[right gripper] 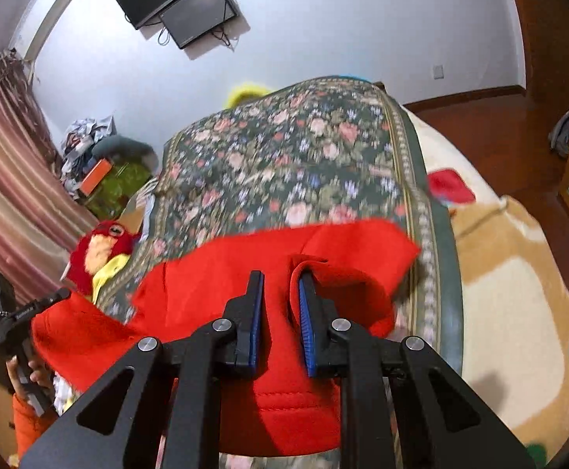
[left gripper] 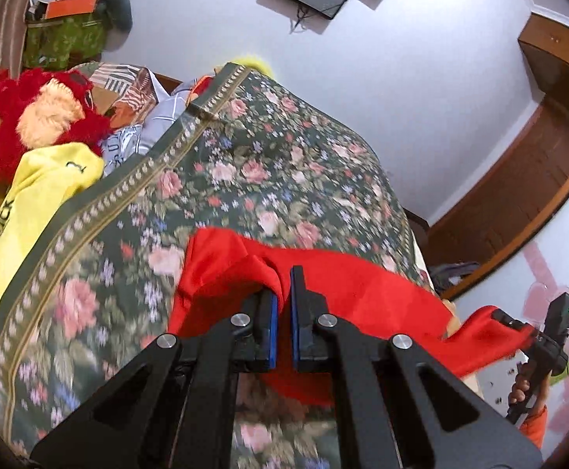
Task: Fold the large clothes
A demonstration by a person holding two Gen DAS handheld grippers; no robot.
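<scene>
Bedspread (left gripper: 245, 164) lies bare toward twelve o'clock; left gripper (left gripper: 283, 305) and right gripper (right gripper: 280, 305) each pinch the red garment (right gripper: 214, 285).

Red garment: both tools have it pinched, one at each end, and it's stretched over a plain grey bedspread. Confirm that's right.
Not quite: the bedspread is dark green with a floral print, not plain grey, as the left wrist view shows. The rest holds: the left tool and right tool each pinch the red garment at one end, stretched over it.
</scene>
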